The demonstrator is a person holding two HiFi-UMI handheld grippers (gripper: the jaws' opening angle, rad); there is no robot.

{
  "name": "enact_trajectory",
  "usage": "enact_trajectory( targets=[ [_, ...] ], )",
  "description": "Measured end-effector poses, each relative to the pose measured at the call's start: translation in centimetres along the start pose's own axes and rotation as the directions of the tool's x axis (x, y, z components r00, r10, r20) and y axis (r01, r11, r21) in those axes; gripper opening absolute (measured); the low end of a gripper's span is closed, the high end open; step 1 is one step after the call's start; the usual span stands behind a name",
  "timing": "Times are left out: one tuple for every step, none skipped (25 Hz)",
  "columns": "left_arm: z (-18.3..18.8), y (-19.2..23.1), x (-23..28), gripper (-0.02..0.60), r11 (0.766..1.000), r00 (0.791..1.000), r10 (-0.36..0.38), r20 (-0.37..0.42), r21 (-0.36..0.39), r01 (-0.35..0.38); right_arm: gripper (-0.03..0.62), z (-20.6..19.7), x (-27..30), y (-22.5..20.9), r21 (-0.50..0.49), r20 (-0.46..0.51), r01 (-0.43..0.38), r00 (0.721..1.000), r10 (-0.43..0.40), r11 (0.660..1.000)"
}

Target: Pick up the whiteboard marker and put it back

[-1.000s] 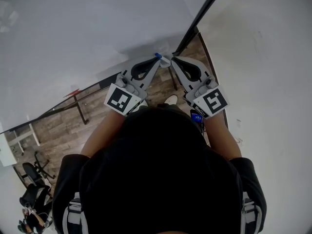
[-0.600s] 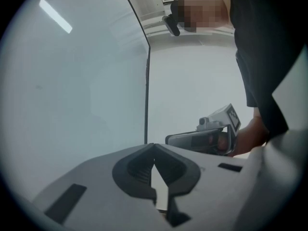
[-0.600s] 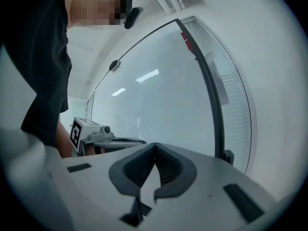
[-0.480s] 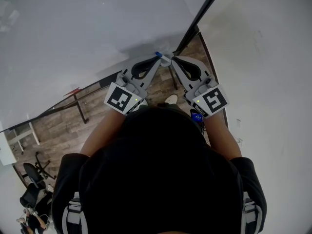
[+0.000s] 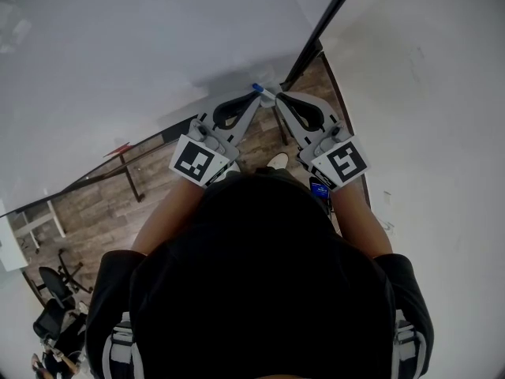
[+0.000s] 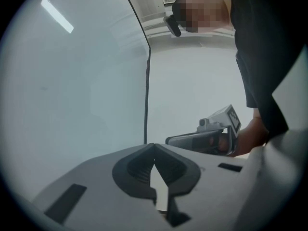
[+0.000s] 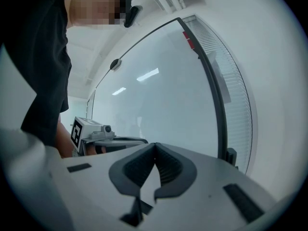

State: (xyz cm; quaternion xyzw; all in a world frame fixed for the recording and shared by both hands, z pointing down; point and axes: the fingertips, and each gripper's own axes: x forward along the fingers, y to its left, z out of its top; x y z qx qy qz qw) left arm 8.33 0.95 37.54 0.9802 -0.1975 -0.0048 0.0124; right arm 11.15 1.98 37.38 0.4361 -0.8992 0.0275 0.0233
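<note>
The small blue-capped white whiteboard marker point(image 5: 259, 91) sits at the lower edge of the large white whiteboard point(image 5: 142, 46), just beyond both tool tips. The grey left tool point(image 6: 154, 146) and grey right tool point(image 7: 154, 145) are each closed on nothing, side by side above the wood-pattern floor point(image 5: 102, 204).

The wood-plank floor point(image 5: 95, 204) is running along the foot of the whiteboard point(image 5: 142, 46). A dark metal leg point(image 5: 132, 178) is standing on the planks just under the whiteboard's bottom edge. A white shoe point(image 5: 276, 161) is resting on the floor near the whiteboard's right-hand corner. Well away from the whiteboard, off its left end, a black wheeled chair point(image 5: 57, 284) is sitting on the boards. A white frame point(image 5: 35, 221) is standing between that chair and the whiteboard.
</note>
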Motion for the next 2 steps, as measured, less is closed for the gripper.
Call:
enact_trajectory(
  targets=[
    [-0.12, 0.01, -0.07, 0.003, 1.0, 1.0, -0.002, -0.001, 0.0, 0.002, 0.001, -0.08, 0.04, 0.02, 0.001, 0.0, 0.002, 1.0, -0.002, 1.0],
    [-0.22, 0.04, -0.14, 0.003, 1.0, 1.0, -0.004, -0.002, 0.001, 0.004, 0.0, -0.14, 0.09, 0.06, 0.002, 0.001, 0.004, 1.0, -0.004, 1.0]
  ],
)
